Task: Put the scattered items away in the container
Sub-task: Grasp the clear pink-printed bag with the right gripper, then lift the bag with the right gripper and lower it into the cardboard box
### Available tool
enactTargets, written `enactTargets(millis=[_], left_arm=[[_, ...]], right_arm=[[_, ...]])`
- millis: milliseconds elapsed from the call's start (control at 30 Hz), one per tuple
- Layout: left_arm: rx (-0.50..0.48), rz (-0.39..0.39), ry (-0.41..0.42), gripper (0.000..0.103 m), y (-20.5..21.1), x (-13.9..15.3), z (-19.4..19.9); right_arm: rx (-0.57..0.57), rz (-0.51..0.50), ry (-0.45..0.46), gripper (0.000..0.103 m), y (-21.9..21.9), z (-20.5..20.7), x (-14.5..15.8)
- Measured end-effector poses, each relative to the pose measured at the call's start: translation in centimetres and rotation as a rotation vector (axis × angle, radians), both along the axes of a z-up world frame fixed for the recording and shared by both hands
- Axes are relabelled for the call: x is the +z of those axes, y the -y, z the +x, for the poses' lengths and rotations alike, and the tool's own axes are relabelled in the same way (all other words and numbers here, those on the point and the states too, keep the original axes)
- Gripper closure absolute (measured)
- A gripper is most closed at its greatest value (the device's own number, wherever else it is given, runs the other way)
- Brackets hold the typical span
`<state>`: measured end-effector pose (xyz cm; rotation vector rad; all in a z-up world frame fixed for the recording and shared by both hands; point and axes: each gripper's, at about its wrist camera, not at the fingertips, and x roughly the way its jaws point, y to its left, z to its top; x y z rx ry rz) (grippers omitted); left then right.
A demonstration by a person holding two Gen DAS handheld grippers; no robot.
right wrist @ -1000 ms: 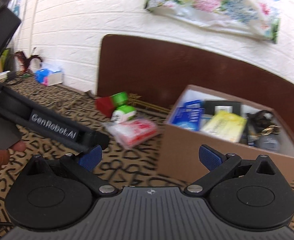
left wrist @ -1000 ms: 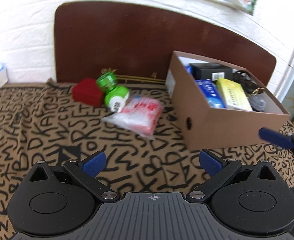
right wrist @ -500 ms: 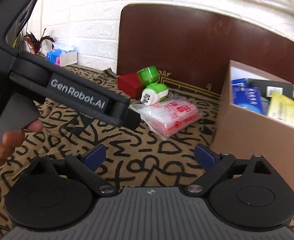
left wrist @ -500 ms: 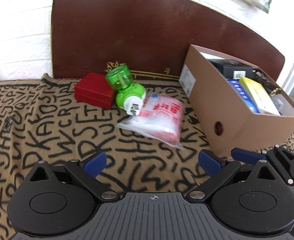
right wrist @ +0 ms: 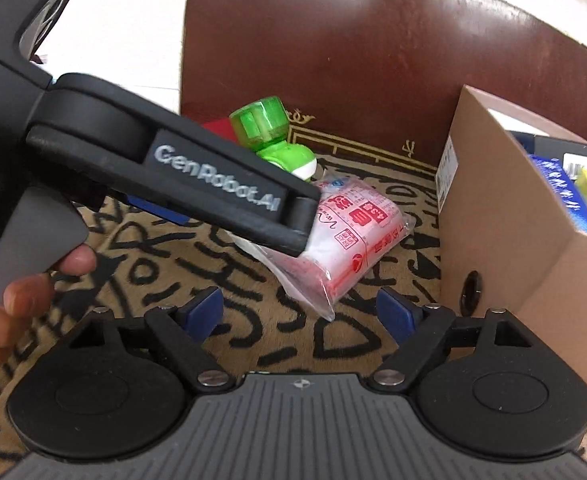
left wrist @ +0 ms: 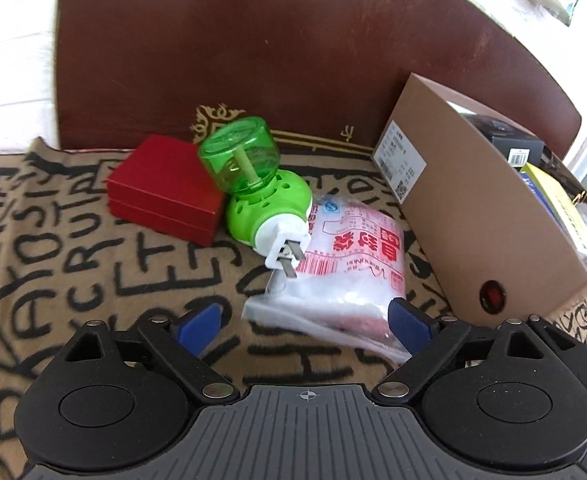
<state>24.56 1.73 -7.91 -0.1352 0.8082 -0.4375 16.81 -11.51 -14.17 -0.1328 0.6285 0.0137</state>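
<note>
A cardboard box (left wrist: 473, 216) stands at the right on a tan cloth with black letters (left wrist: 53, 216), already holding a black box (left wrist: 509, 146), a blue packet (right wrist: 561, 196) and a yellow packet (left wrist: 569, 208). A dark wooden board (left wrist: 293, 48) leans against the white wall behind. Left of the cardboard box lie three loose things: a red case (left wrist: 161, 196), a green plug-in vaporiser (left wrist: 253, 184) resting against it with its prongs toward the camera, and a clear plastic bag with red print (left wrist: 345, 276), whose far end touches the vaporiser's white plug. The left gripper (left wrist: 301, 320) is low over the cloth with its jaws wide apart, the near end of the bag lying between the blue pads (left wrist: 197, 322), not yet pinched. The right gripper (right wrist: 299, 308) is also spread open and holds nothing, with the bag's corner just ahead of it and the cardboard box close on its right. Only the right wrist view shows the left gripper from outside: its black arm marked GenRobot.AI crosses in front of the red case and part of the bag, and the person's left hand (right wrist: 21, 292) grips the grey handle.
</note>
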Motion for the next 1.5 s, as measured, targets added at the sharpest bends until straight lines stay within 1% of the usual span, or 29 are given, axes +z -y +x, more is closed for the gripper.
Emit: enactTargets(millis=[133,200,233,267,300,333,367,400,533,633,800,1033,1133,1200,1233,1267,1300,1333,1433,1500], left_arm=[[-0.027,-0.001,0.009,0.009,0.4,-0.5,1.5],[-0.049,-0.005,0.009,0.016,0.6,-0.5,2.2],[-0.063,-0.008,0.007,0.024,0.7,-0.5,2.4],[-0.076,-0.013,0.005,0.032,0.8,-0.6,2.6],[-0.086,-0.021,0.003,0.038,0.9,-0.5,2.7],[-0.089,-0.024,0.001,0.040,1.0,-0.5,2.8],[-0.086,-0.016,0.004,0.041,1.2,-0.4,2.7],[-0.087,-0.008,0.009,0.042,1.3,-0.3,2.5],[-0.095,0.020,0.036,0.045,1.7,0.2,1.0],[-0.089,0.025,0.028,0.045,1.7,0.5,-0.7],[-0.094,0.010,-0.016,0.045,1.4,0.5,-5.1],[-0.115,0.003,-0.066,0.045,2.1,0.5,-12.5],[-0.128,-0.002,-0.090,0.045,2.7,0.2,-15.2],[-0.135,-0.019,-0.117,0.038,3.2,0.0,-16.8],[-0.140,-0.029,-0.132,0.037,3.4,0.0,-17.5],[-0.148,-0.040,-0.149,0.032,3.8,-0.1,-18.2],[-0.163,-0.043,-0.160,0.031,4.1,-0.1,-18.7],[-0.175,-0.039,-0.164,0.028,4.5,-0.2,-19.2],[-0.169,-0.011,-0.157,0.020,5.2,-0.2,-19.4],[-0.153,-0.016,-0.178,0.017,5.2,-0.3,-18.7]], right_arm=[[-0.021,0.020,0.000,0.017,0.1,1.2,-0.4],[-0.029,0.024,0.005,0.018,0.2,1.8,-0.4],[-0.035,0.033,0.006,0.019,0.3,2.1,-0.5],[-0.039,0.048,0.005,0.024,0.5,2.3,-0.6],[-0.041,0.065,0.005,0.028,0.8,2.6,-0.6],[-0.052,0.079,0.005,0.032,1.0,2.8,-0.7],[-0.063,0.080,0.010,0.041,1.2,2.8,-0.6],[-0.069,0.079,0.014,0.046,1.4,2.7,-0.6],[-0.041,0.071,0.009,0.053,1.9,1.9,-0.3],[-0.016,0.067,-0.002,0.055,1.9,0.4,0.1],[0.055,0.080,-0.033,0.056,1.7,-3.3,0.5],[0.144,0.084,-0.076,0.055,2.3,-10.8,1.2],[0.175,0.070,-0.092,0.053,2.8,-13.7,1.3],[0.189,0.070,-0.101,0.049,3.0,-15.8,1.3],[0.194,0.072,-0.105,0.047,3.4,-16.1,1.4],[0.202,0.076,-0.107,0.042,3.9,-16.7,1.3],[0.212,0.076,-0.107,0.038,3.9,-17.9,1.3],[0.220,0.078,-0.103,0.036,4.2,-18.5,1.2],[0.235,0.075,-0.089,0.033,4.9,-19.6,0.9],[0.219,0.081,-0.080,0.027,5.2,-19.8,1.0]])
